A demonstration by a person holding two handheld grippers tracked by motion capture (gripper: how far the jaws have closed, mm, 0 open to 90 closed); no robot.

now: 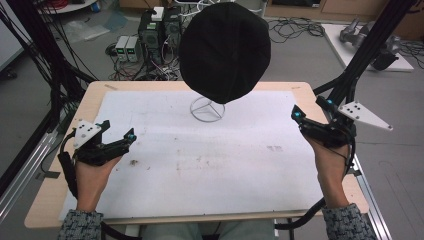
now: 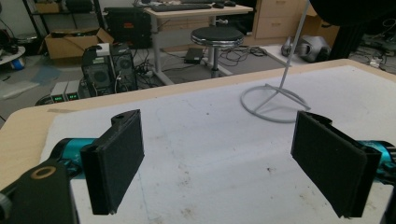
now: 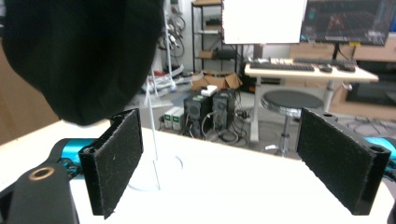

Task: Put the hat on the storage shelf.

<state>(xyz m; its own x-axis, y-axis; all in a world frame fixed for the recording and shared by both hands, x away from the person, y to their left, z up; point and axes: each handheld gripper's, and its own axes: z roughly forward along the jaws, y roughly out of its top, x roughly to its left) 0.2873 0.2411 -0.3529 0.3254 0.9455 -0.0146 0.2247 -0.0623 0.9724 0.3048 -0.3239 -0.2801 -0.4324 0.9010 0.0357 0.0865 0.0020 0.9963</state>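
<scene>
Hat on stand, both tongs released and empty.
Black hat [image 1: 225, 50] sits on top of a thin white wire stand [image 1: 207, 109] at the far middle of the white mat [image 1: 210, 170], ahead of and between the two tongs. Left tongs [image 1: 116, 131] held low over the mat's left edge, jaws spread wide, nothing between them; its own view has the stand's ring base [image 2: 273, 100] ahead and to the right, well apart from the pads [image 2: 116, 158]. Right tongs [image 1: 312, 109] over the mat's right edge, jaws also spread, nothing gripped; its view has the hat [image 3: 79, 56] up and to the left, the stand's rod [image 3: 152, 135] just past the left pad [image 3: 114, 158], not touching. Wooden table [image 1: 90, 100] under the mat.
</scene>
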